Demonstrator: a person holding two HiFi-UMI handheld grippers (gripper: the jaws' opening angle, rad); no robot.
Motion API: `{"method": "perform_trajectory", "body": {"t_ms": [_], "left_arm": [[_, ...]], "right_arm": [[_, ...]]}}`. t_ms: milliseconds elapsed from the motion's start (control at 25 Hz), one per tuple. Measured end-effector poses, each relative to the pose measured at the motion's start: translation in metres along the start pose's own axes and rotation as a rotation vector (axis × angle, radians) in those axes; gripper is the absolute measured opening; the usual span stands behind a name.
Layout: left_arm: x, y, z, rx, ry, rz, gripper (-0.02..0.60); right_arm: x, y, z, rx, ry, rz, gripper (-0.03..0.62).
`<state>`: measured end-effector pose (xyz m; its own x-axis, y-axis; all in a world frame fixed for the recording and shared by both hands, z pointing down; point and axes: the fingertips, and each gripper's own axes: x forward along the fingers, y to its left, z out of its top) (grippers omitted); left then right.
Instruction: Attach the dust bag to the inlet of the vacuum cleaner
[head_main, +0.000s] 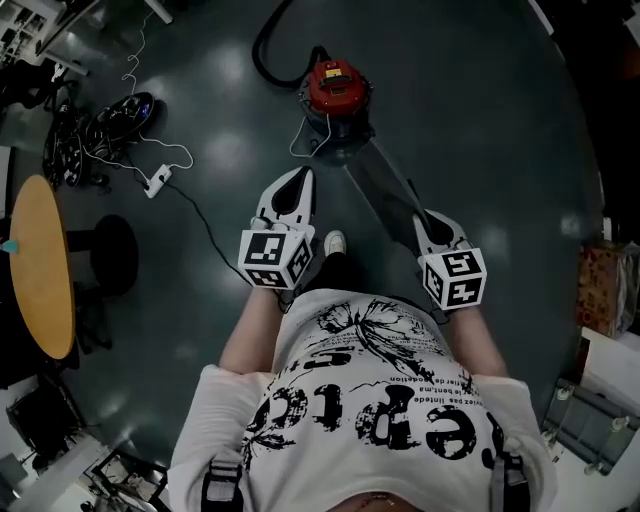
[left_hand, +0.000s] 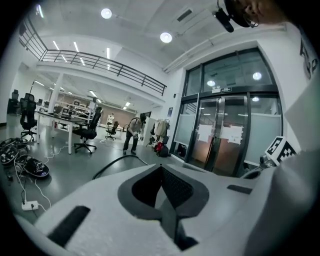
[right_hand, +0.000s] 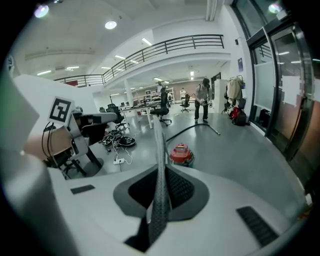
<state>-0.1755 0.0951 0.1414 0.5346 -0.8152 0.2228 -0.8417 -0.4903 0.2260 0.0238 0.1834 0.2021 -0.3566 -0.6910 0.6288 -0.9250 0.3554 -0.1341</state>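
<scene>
The red vacuum cleaner (head_main: 336, 88) stands on the dark floor ahead of me, its black hose (head_main: 265, 55) curling off to the left. In the right gripper view the vacuum cleaner (right_hand: 181, 153) sits just past the jaws. My right gripper (head_main: 418, 218) is shut on a flat grey dust bag (head_main: 385, 190), which stretches from its jaws towards the vacuum's base. Seen edge-on, the dust bag (right_hand: 159, 150) rises between the right gripper (right_hand: 159, 172) pads. My left gripper (head_main: 303, 175) hangs to the left of the bag with its jaws together and nothing in them; in its own view the left gripper (left_hand: 161, 169) points at glass doors.
A round wooden table (head_main: 42, 265) stands at the left. A white power strip (head_main: 155, 180) and a tangle of cables (head_main: 100, 125) lie on the floor left of the vacuum. A person (right_hand: 202, 100) stands far off by desks and office chairs. Glass doors (left_hand: 220, 135) close the right side.
</scene>
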Motion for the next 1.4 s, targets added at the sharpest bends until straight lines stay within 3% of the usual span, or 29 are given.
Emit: {"method": "perform_trajectory", "body": {"t_ms": [200, 440, 640, 920, 1080, 1280, 1400], "left_arm": [[0.050, 0.047, 0.029, 0.001, 0.002, 0.014, 0.003], [0.089, 0.061, 0.017, -0.008, 0.045, 0.040, 0.003], [0.112, 0.064, 0.011, -0.035, 0.058, 0.117, 0.003], [0.148, 0.064, -0.014, -0.110, 0.047, 0.242, 0.003], [0.173, 0.072, -0.029, -0.103, 0.039, 0.279, 0.003], [0.201, 0.091, -0.071, -0.084, 0.078, 0.288, 0.003], [0.221, 0.111, -0.100, -0.067, 0.087, 0.263, 0.003]], "right_arm": [[0.050, -0.017, 0.041, -0.019, 0.024, 0.004, 0.026], [0.102, -0.037, 0.066, -0.055, 0.049, 0.062, 0.026], [0.129, -0.056, 0.076, -0.097, 0.085, 0.156, 0.026], [0.167, -0.085, 0.073, -0.245, 0.136, 0.316, 0.026], [0.202, -0.104, 0.071, -0.337, 0.142, 0.367, 0.026], [0.255, -0.125, 0.042, -0.385, 0.168, 0.431, 0.026], [0.294, -0.131, 0.021, -0.359, 0.190, 0.466, 0.026]]}}
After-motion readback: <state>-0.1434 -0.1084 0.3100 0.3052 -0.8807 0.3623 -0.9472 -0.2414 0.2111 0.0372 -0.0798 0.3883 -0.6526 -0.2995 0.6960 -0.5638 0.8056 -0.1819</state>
